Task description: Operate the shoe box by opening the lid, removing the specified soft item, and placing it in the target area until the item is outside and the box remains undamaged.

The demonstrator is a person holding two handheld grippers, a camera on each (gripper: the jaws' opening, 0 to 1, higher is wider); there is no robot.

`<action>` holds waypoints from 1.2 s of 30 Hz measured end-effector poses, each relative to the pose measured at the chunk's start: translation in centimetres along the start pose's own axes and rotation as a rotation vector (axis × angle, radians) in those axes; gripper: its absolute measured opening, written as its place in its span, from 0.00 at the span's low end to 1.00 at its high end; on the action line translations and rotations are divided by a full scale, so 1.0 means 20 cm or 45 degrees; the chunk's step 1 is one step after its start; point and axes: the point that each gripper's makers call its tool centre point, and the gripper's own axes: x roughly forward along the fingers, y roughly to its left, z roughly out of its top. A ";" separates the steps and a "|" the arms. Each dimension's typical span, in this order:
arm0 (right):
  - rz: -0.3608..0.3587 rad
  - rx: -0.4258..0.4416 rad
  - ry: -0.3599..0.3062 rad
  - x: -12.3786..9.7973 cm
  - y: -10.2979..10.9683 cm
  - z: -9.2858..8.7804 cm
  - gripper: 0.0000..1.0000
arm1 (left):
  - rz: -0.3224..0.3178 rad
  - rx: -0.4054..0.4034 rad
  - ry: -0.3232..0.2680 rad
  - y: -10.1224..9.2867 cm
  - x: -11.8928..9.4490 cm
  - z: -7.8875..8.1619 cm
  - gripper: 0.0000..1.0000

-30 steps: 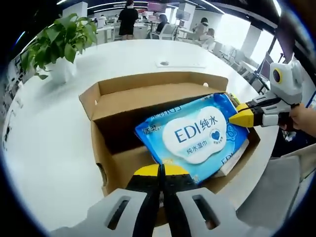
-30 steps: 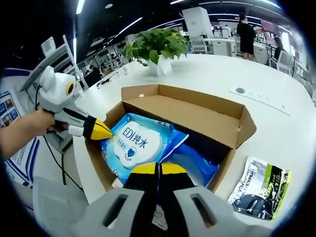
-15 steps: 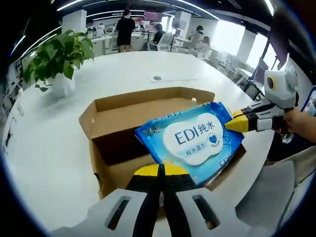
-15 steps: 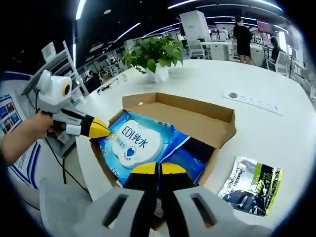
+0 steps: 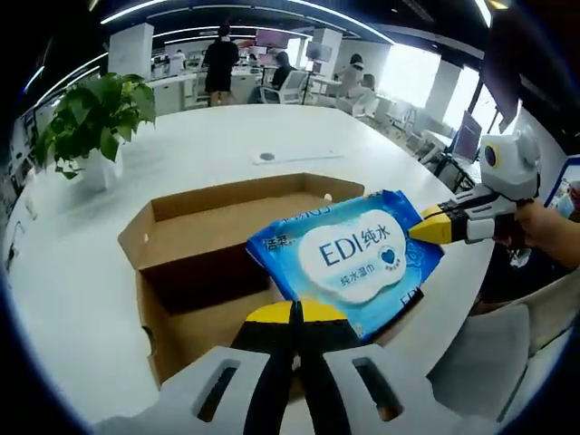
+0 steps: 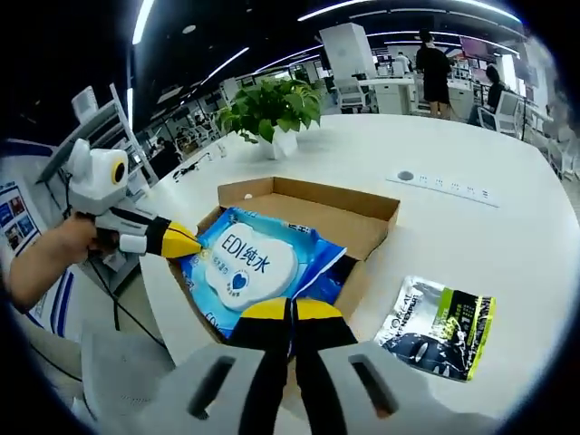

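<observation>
Broadly, the white counter [image 5: 82,236] is the biggest thing: a smooth, glossy, rounded slab that carries everything else. On it sits the cardboard shoe box [image 5: 172,272], plain brown corrugated board, rectangular, its lid flap folded back and standing open behind the cavity. Beyond the box stands a leafy potted plant [image 5: 91,113] in a white pot; to the box's other side lies a flat black-and-green foil pouch [image 6: 439,326], crinkled and shiny.

Above the box's open mouth hangs the task's item, a blue wet-wipes pack [image 5: 349,258] with a white cloud-shaped label printed "EDI". It appears lifted clear of the cavity, tilted, though not yet set down anywhere.

The left gripper [image 5: 296,313] has its yellow-tipped jaws closed together at the pack's near edge, and looks to be pinching it. The right gripper [image 6: 292,313] likewise has its jaws pressed shut at the opposite edge; in the left gripper view its yellow tip [image 5: 435,227] meets the pack's far corner.

By my judgement the pack is light, soft and pillowy, with slick plastic film that could slide between the jaws. It will sag if held by one edge, so the flat sealed margins at two opposite ends are the sound places to hold. The box walls are thin and could dent if knocked.
</observation>
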 end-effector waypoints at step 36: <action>-0.124 0.069 0.023 -0.28 -0.37 -0.08 0.00 | -0.105 0.004 -0.023 -0.38 0.25 0.14 0.00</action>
